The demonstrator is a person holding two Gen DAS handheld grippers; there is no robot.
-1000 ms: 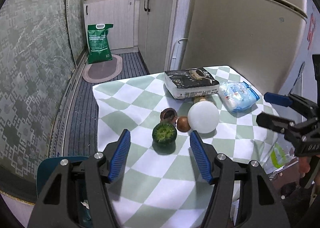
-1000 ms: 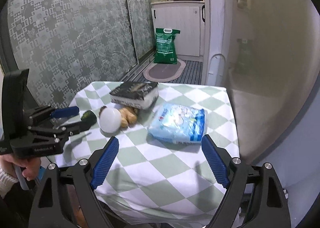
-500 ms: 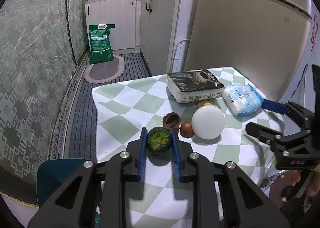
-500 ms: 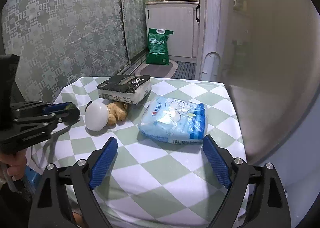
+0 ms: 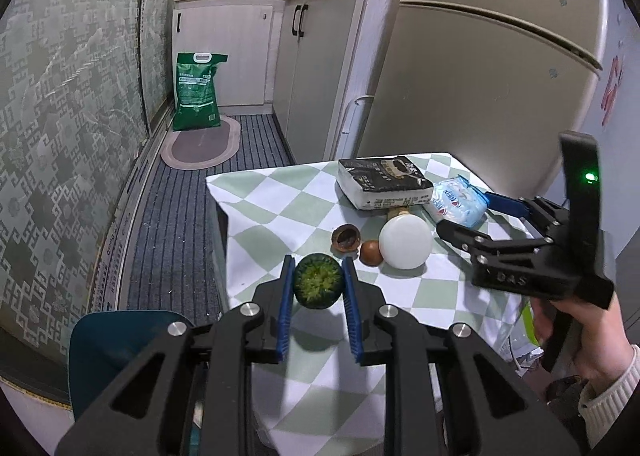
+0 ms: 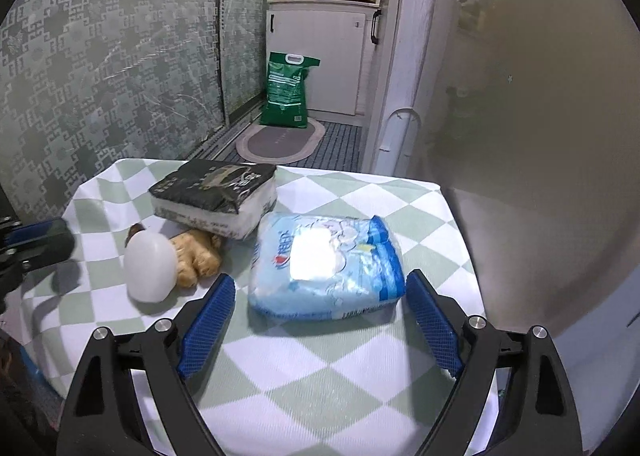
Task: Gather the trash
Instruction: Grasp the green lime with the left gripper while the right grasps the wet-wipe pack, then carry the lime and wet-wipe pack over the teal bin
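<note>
My left gripper (image 5: 318, 285) is shut on a round green fruit husk (image 5: 318, 285) and holds it over the near left part of the checked tablecloth (image 5: 280, 212). A brown shell half (image 5: 345, 236) and a brown nut (image 5: 370, 253) lie just beyond it. My right gripper (image 6: 320, 316) is open, its blue pads on either side of a light blue tissue pack (image 6: 324, 266) lying flat on the cloth. The right gripper also shows in the left wrist view (image 5: 476, 216), at the pack (image 5: 456, 202).
A white round bulb (image 6: 150, 268), a ginger root (image 6: 196, 254) and a black-and-white package (image 6: 216, 196) sit mid-table. A teal bin (image 5: 120, 352) stands below the table's left side. A fridge (image 5: 480, 76), cabinets, a green sack (image 5: 198, 90) and a floor mat lie beyond.
My left gripper closed on the green husk and lifted it slightly toward me. My right gripper moved forward until its open pads flank the blue pack.
</note>
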